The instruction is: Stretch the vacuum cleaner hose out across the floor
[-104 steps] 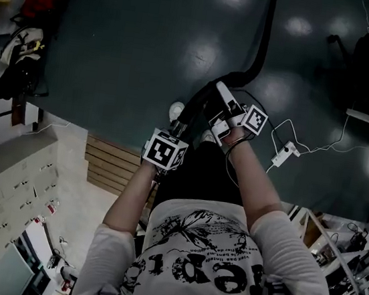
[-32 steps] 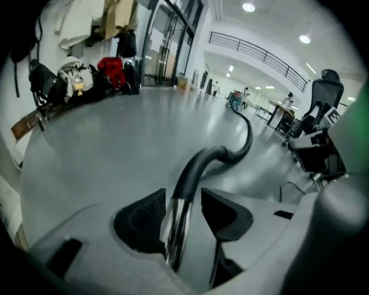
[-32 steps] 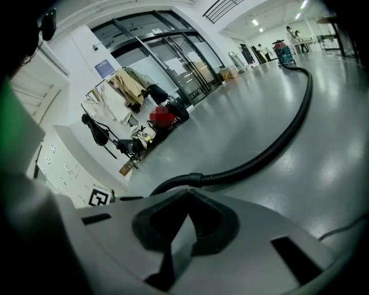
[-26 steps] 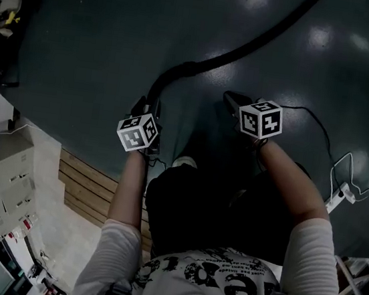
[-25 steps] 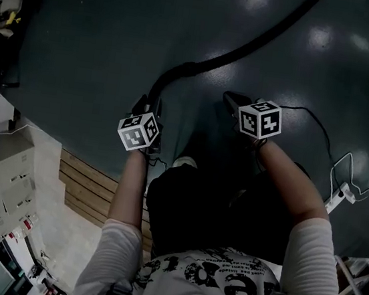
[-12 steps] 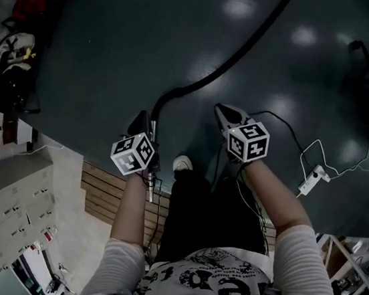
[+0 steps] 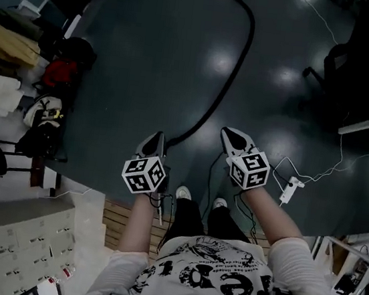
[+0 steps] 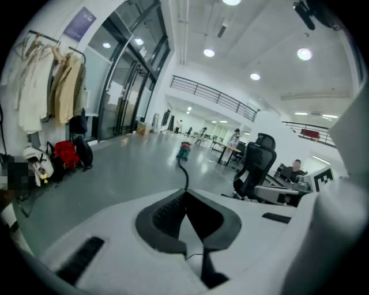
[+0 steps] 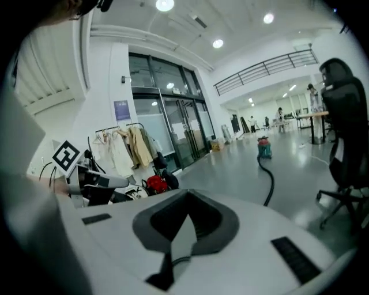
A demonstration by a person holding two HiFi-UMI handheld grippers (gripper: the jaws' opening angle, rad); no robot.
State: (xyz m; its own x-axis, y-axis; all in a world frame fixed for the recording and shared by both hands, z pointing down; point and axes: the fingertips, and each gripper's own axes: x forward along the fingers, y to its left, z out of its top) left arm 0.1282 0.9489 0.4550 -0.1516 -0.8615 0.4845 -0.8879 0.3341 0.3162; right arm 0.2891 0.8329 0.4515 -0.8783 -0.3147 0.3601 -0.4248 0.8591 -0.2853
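Note:
The black vacuum hose [image 7: 228, 82] lies on the dark floor, running from the top of the head view down to an end near my feet [image 7: 174, 140]. Far off stands the vacuum cleaner [image 8: 184, 151], with its hose [image 8: 185, 177] leading toward me; it also shows in the right gripper view [image 9: 264, 147]. My left gripper [image 7: 155, 137] hangs high above the hose end. Its jaws have just been closing, with nothing between them [image 8: 185, 201]. My right gripper [image 7: 230, 135] is level with it, shut and empty [image 9: 187, 216].
A white power strip [image 7: 288, 187] with cables lies at the right. Black office chairs [image 7: 347, 60] stand beyond it. Bags and clothes [image 7: 54, 72] line the left wall. A wooden step [image 7: 116, 217] and a grey cabinet [image 7: 11, 235] sit behind me.
The person has stood up and both grippers have risen well clear of the floor. The left gripper has come away from the hose end, and the hose lies straighter.

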